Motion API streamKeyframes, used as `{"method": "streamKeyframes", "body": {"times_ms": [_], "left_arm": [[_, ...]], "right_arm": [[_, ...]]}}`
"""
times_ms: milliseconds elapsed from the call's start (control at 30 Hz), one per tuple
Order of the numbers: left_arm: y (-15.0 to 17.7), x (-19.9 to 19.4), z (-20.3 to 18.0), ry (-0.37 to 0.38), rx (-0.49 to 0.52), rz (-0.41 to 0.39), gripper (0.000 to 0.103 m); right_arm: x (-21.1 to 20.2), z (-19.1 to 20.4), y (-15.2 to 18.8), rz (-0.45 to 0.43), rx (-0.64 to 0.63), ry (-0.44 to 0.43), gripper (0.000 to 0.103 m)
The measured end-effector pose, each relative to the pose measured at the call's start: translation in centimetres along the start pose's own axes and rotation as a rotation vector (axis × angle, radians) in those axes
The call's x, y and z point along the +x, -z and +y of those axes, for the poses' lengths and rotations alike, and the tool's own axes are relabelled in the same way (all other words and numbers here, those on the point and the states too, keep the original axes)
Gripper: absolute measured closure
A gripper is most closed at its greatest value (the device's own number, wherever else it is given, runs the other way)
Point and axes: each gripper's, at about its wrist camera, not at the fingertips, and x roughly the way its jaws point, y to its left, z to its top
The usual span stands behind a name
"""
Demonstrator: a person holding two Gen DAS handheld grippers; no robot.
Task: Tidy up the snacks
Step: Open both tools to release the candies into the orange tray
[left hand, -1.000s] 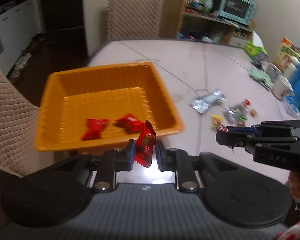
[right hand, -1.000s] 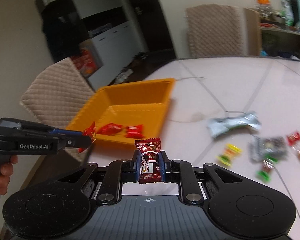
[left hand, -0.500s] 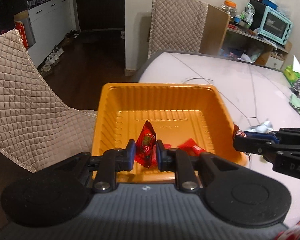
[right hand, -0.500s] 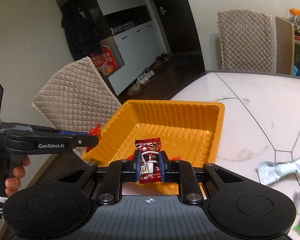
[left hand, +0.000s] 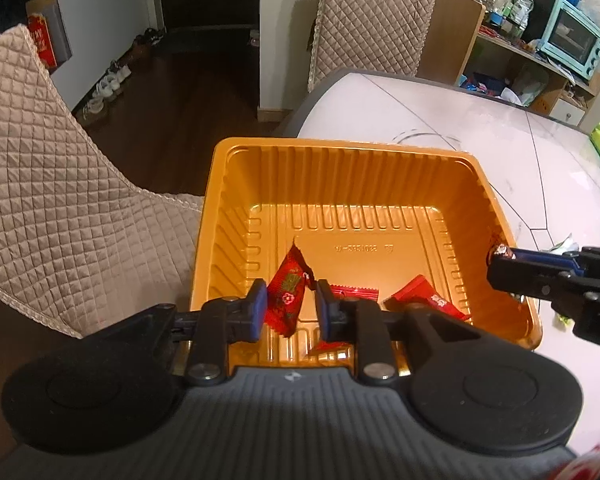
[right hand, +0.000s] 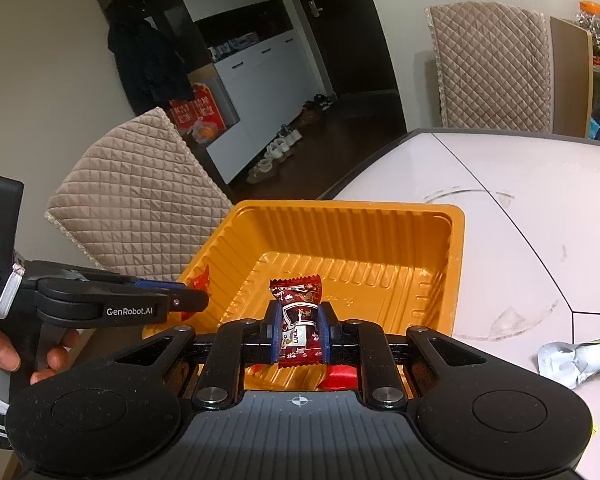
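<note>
An orange tray (left hand: 340, 176) sits at the corner of the pale table (left hand: 460, 128), with two red candies (left hand: 424, 300) on its floor. My left gripper (left hand: 289, 308) hangs over the tray's near side and its jaws are opening. A red candy (left hand: 288, 284) leans between them, with a gap at the right pad. From the right, my right gripper (right hand: 299, 332) is shut on a dark red candy (right hand: 298, 292) above the tray (right hand: 380, 232). Each gripper shows side-on in the other's view: the right gripper (left hand: 500, 260) and the left gripper (right hand: 200, 300).
A quilted chair (left hand: 60, 200) stands close to the tray's left side, and a second chair (left hand: 372, 28) stands at the table's far end. A silver wrapper (right hand: 580, 356) lies on the table to the right. A shelf with a teal oven (left hand: 572, 40) is behind.
Both grippers have swung left from the table's middle to over the tray. The left jaws have parted a little, and the red candy now leans loose between them.
</note>
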Motion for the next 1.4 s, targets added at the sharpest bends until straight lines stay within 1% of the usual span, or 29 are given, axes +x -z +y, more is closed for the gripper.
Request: {"method": "streamKeyframes", "body": {"times_ms": [333,500,933,1067,1100,1133,1167,1200,1233,1267,1300,1400], "left_arm": [[-0.3,-0.4,0.7,0.006,-0.021,-0.007,0.079],[-0.3,-0.4,0.9,0.008,-0.036,-0.006,0.069],[-0.2,-1.4,1.1,0.005,-0.05,-0.017,0.069],[-0.1,-1.7,1.1,0.006,-0.052,-0.017,0.067],[0.0,-1.8,1.0,0.006,-0.053,-0.017,0.065],[0.1,-1.9,1.0,0.006,-0.053,-0.018,0.064],[0.2,-2.0,0.9,0.007,-0.053,-0.019,0.061],[0.2,-2.2,0.8,0.009,-0.051,-0.021,0.059],[0.3,-2.2,0.7,0.01,-0.05,-0.023,0.059],[0.4,-2.4,0.6,0.014,-0.048,-0.025,0.058],[0.4,-2.5,0.5,0.016,-0.048,-0.027,0.054],[0.7,-2.9,0.2,0.021,-0.051,-0.032,0.051]], "right_arm": [[1.1,-0.4,-0.2,0.019,0.018,-0.012,0.084],[1.7,-0.4,-0.3,0.031,0.015,-0.027,0.084],[3.4,0.1,-0.3,0.06,0.015,-0.043,0.084],[3.6,0.2,-0.4,0.052,0.018,-0.038,0.084],[3.7,0.2,-0.4,0.053,0.022,-0.039,0.083],[3.8,0.2,-0.5,0.056,0.026,-0.037,0.081],[3.9,0.2,-0.5,0.059,0.031,-0.03,0.07],[3.9,0.1,-0.5,0.058,0.036,-0.019,0.054],[3.7,0.1,-0.4,0.047,0.042,-0.011,0.049],[3.4,0.1,-0.4,0.032,0.045,-0.008,0.047],[3.1,0.1,-0.3,0.026,0.042,-0.007,0.047],[2.5,0.0,-0.1,0.035,0.037,0.008,0.046]]}}
